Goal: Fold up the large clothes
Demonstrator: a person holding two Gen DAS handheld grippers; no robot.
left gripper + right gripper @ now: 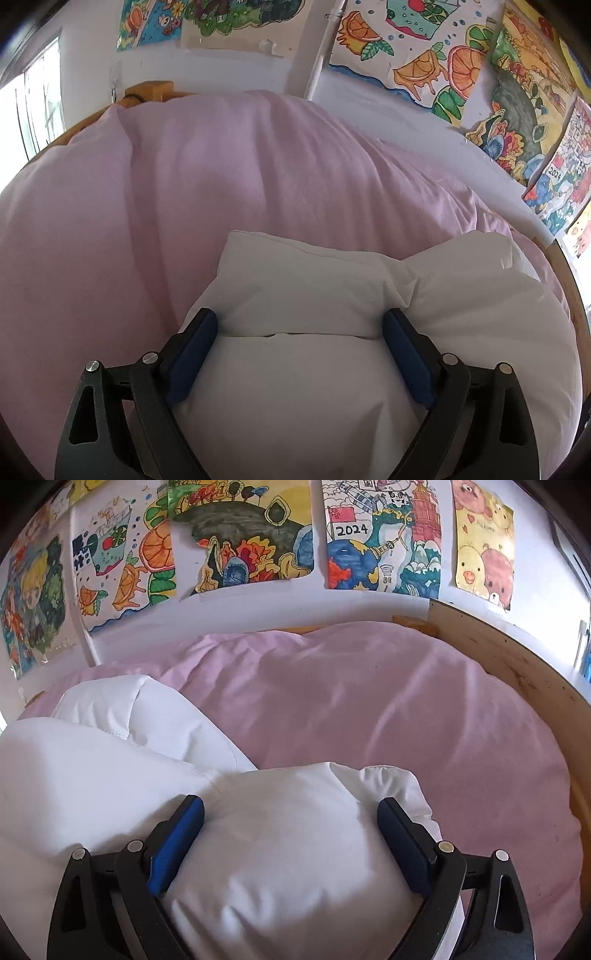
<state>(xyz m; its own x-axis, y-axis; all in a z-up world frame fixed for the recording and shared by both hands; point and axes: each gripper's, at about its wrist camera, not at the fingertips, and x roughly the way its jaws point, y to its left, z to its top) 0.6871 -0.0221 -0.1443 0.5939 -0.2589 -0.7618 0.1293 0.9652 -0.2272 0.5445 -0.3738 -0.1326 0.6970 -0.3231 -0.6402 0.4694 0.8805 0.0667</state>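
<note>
white padded garment (295, 369) shown on the pink bedsheet (184, 203) near the front edge; left gripper (300, 325) and right gripper (290, 812) spread wide astride it, nothing clamped. soft, bulky, light; best pinched at seamed edges.

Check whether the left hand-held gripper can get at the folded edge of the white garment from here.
Probably yes: the left hand-held gripper stands open with the white garment bulging between its pads, and the folded edge lies at its fingertips with nothing over it.
</note>
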